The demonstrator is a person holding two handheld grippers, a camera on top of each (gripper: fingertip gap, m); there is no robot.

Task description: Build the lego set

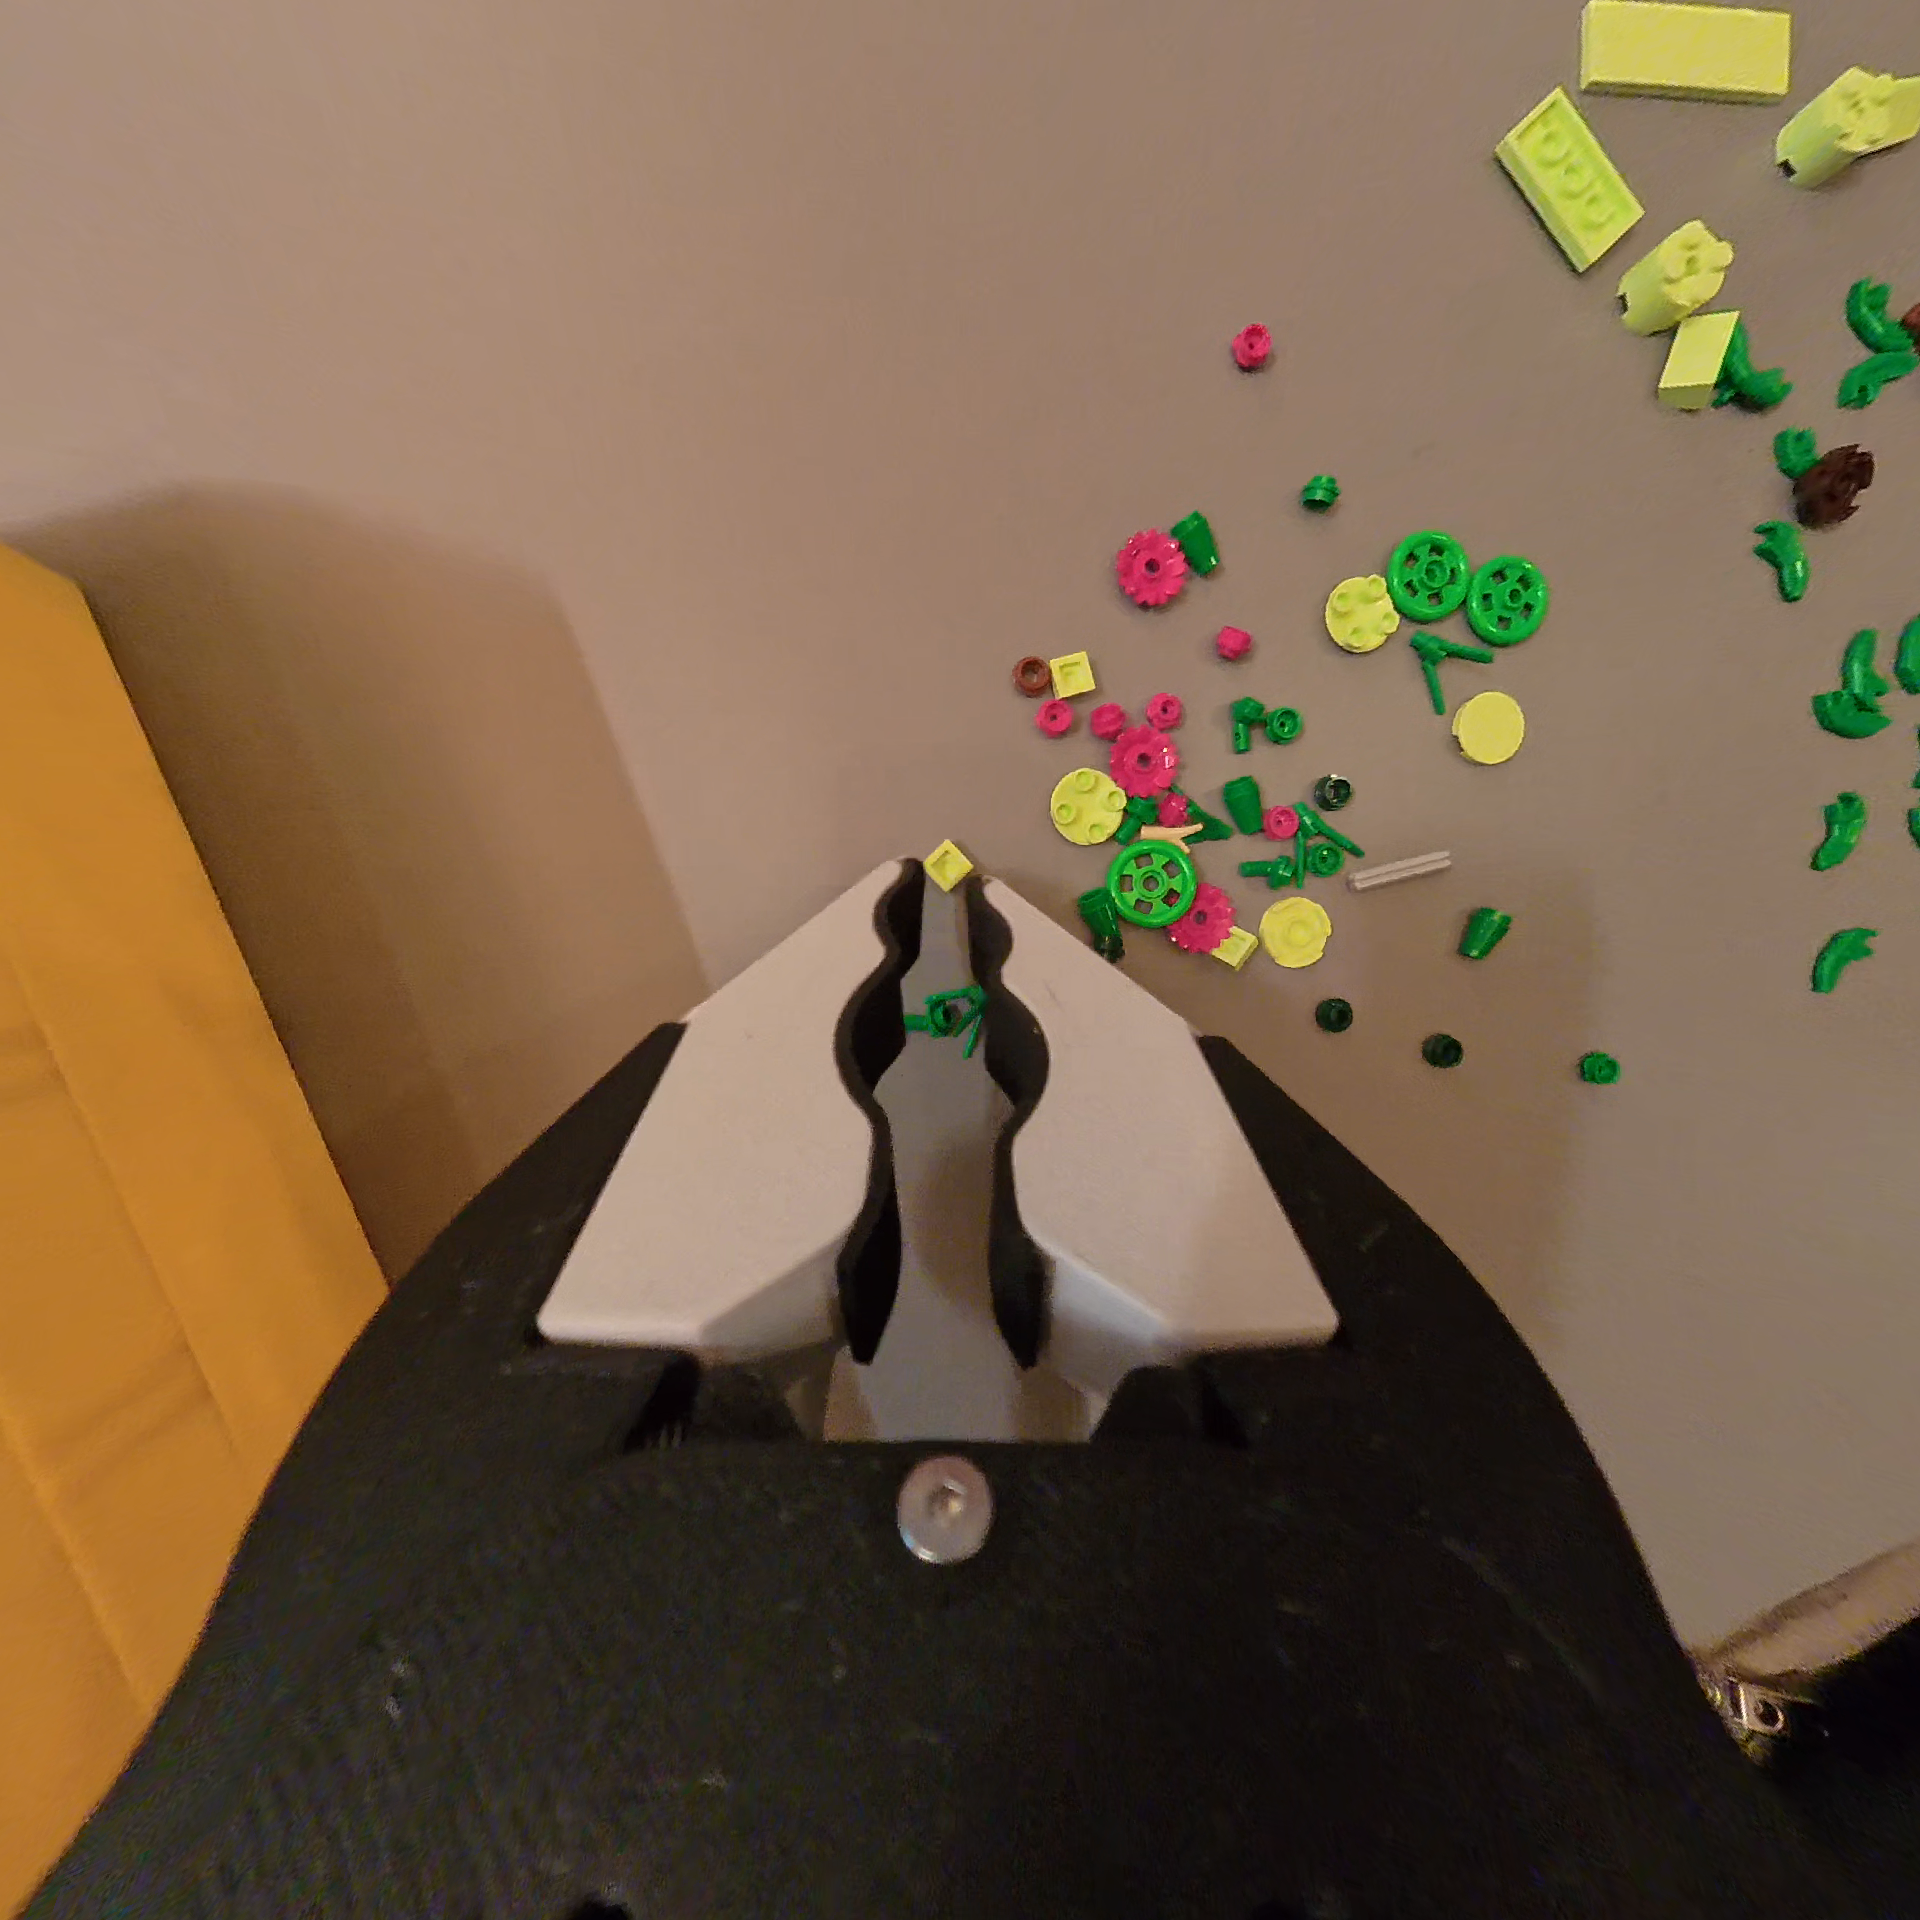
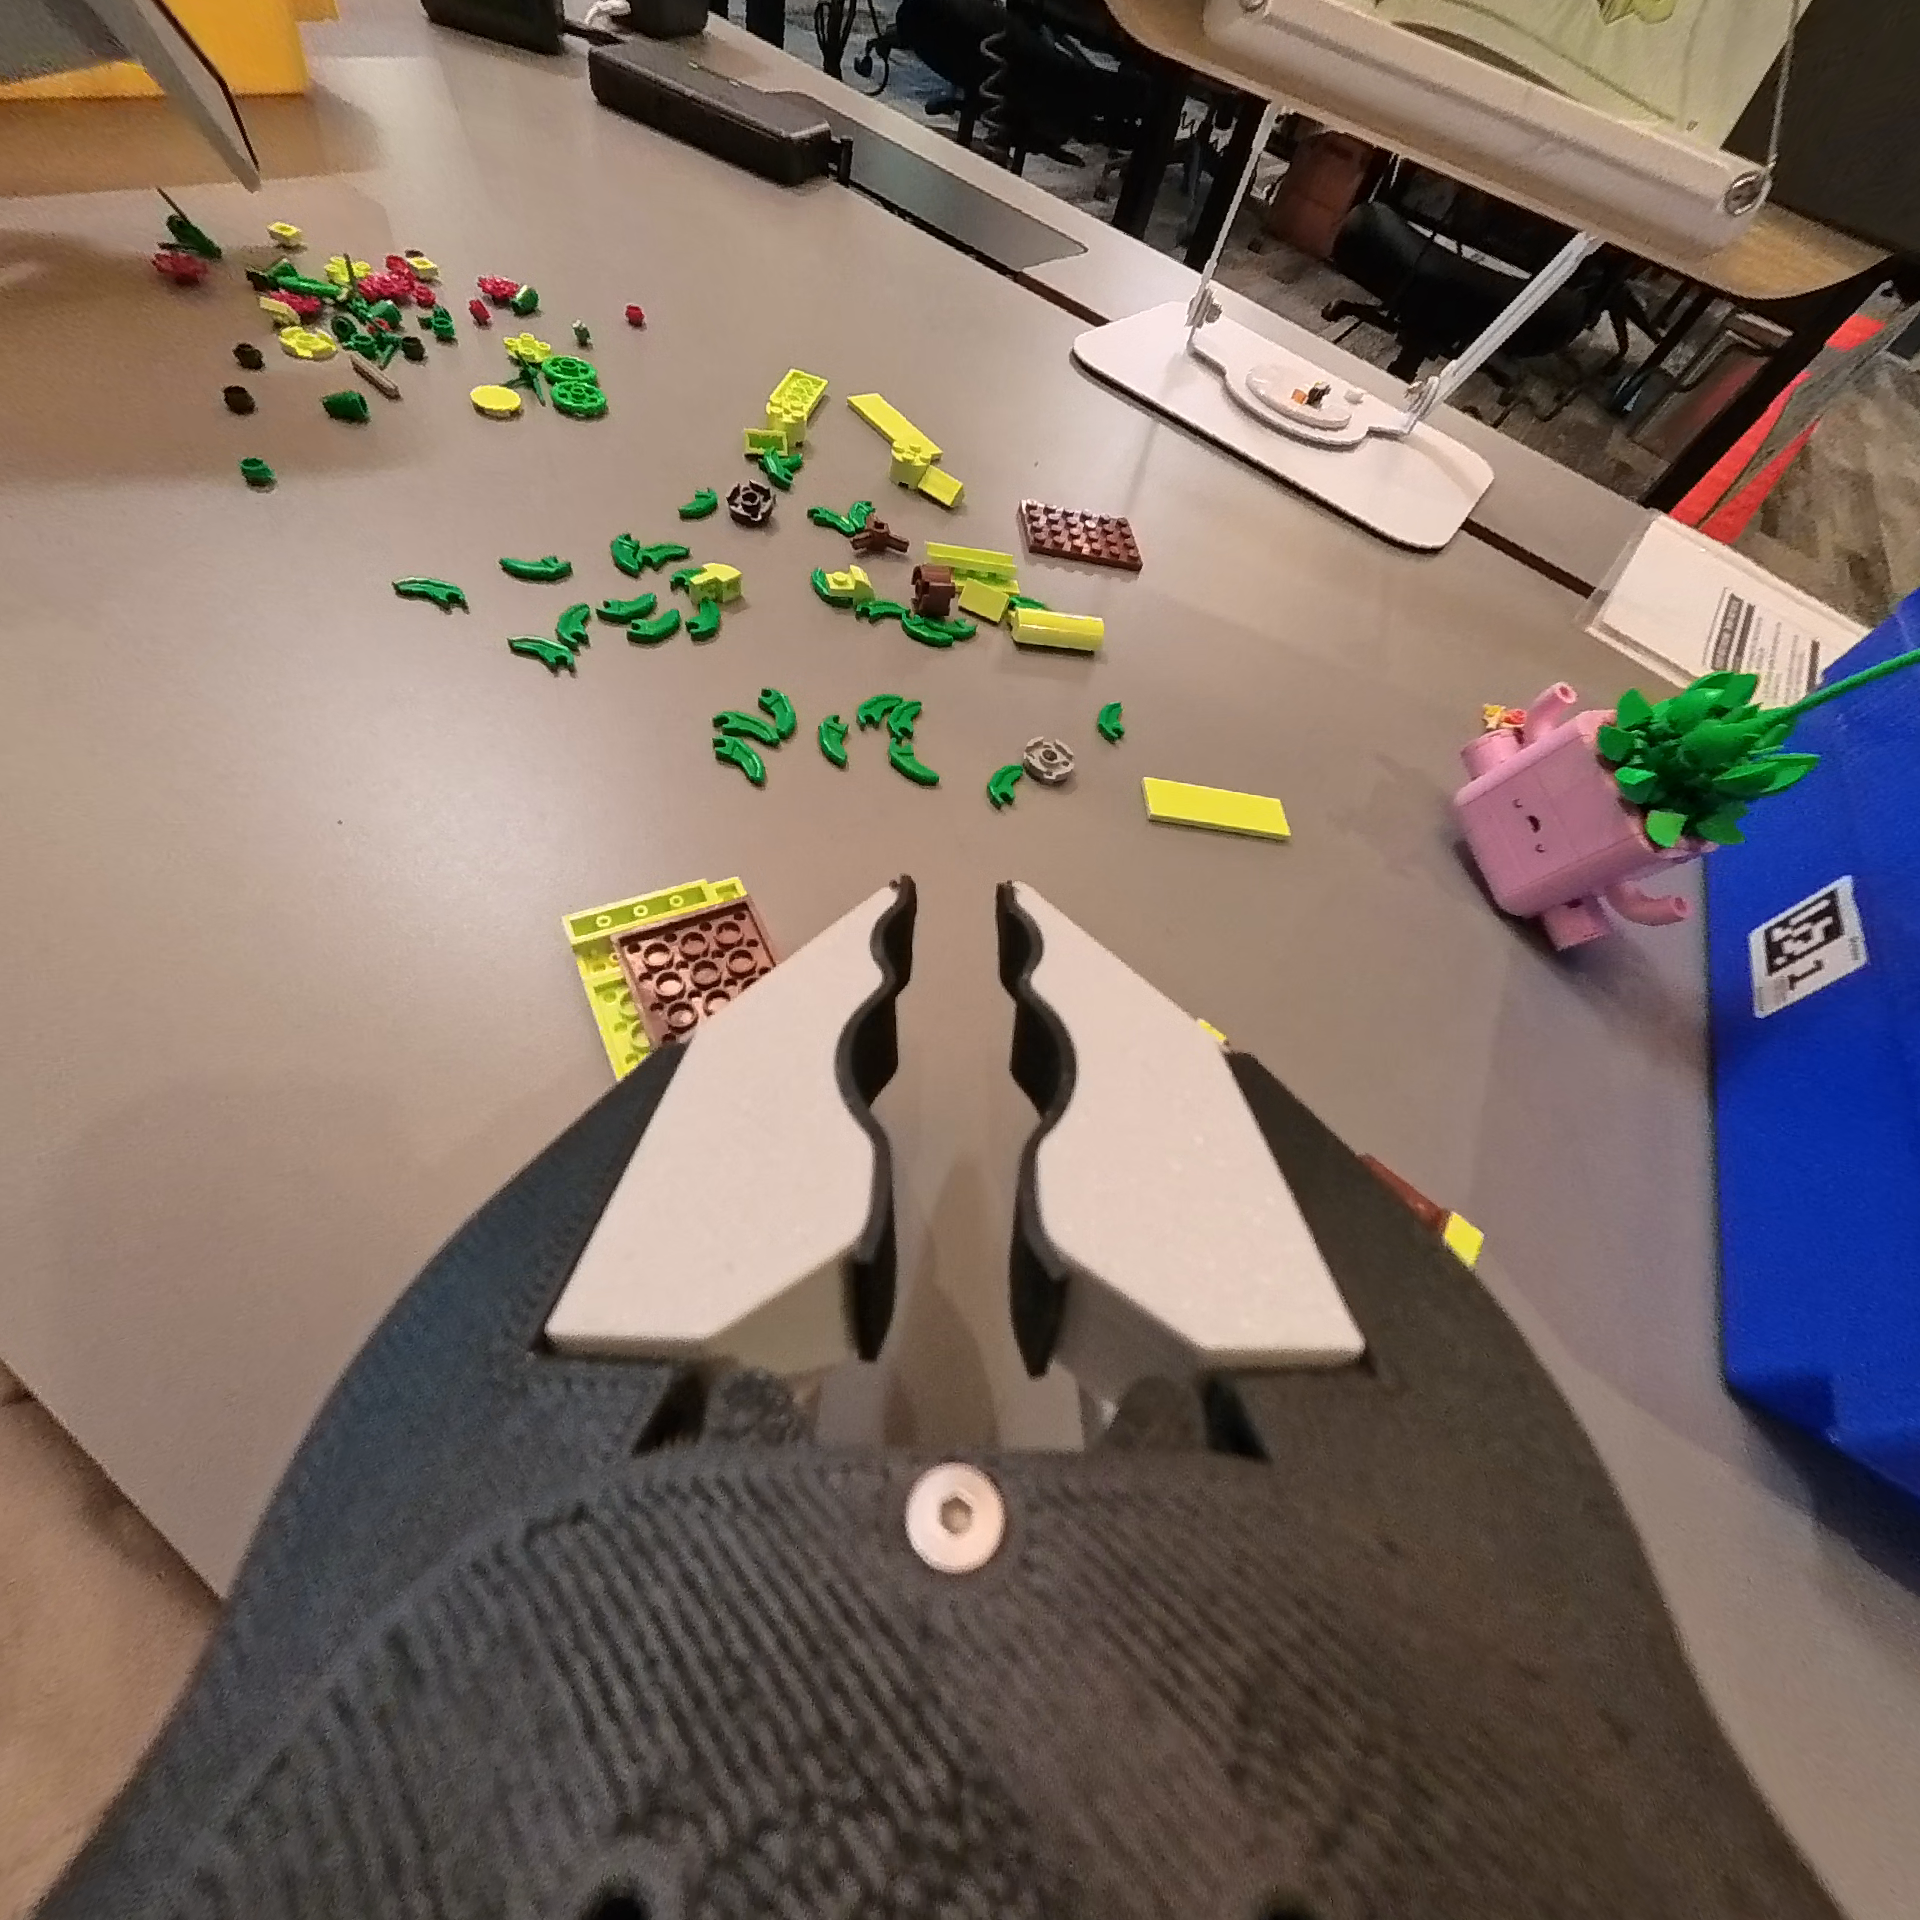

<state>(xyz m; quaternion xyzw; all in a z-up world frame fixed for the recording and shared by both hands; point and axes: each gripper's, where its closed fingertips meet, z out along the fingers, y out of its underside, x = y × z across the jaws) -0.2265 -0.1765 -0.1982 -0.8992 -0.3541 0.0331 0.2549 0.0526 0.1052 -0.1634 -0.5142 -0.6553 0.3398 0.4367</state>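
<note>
In the left wrist view my left gripper (image 1: 945, 883) hangs above the grey table (image 1: 727, 416), its jaws a narrow slit apart. The table shows through the slit. A small green leaf piece (image 1: 945, 1013) lies on the table below the slit, and a small lime square tile (image 1: 948, 864) lies just past the tips. Neither is pressed by the pads. My right gripper (image 2: 956, 894) is open and empty, low over the table (image 2: 312, 831). A brown plate (image 2: 691, 966) stacked on lime plates (image 2: 597, 987) lies just left of the right gripper's fingers.
Loose pink, green and lime pieces (image 1: 1195, 831) lie right of the left gripper, and a yellow object (image 1: 104, 1143) stands to its left. Green leaves (image 2: 748, 743), a lime tile (image 2: 1216, 808), a pink figure with green foliage (image 2: 1548, 821), a blue box (image 2: 1829, 1039) and a white stand (image 2: 1288, 416) surround the right gripper. The gap from one gripper's tips to the other's is roughly 40 cm. The brown plate (image 2: 691, 966) is about 6 cm from my right fingertips and 35 cm from my left.
</note>
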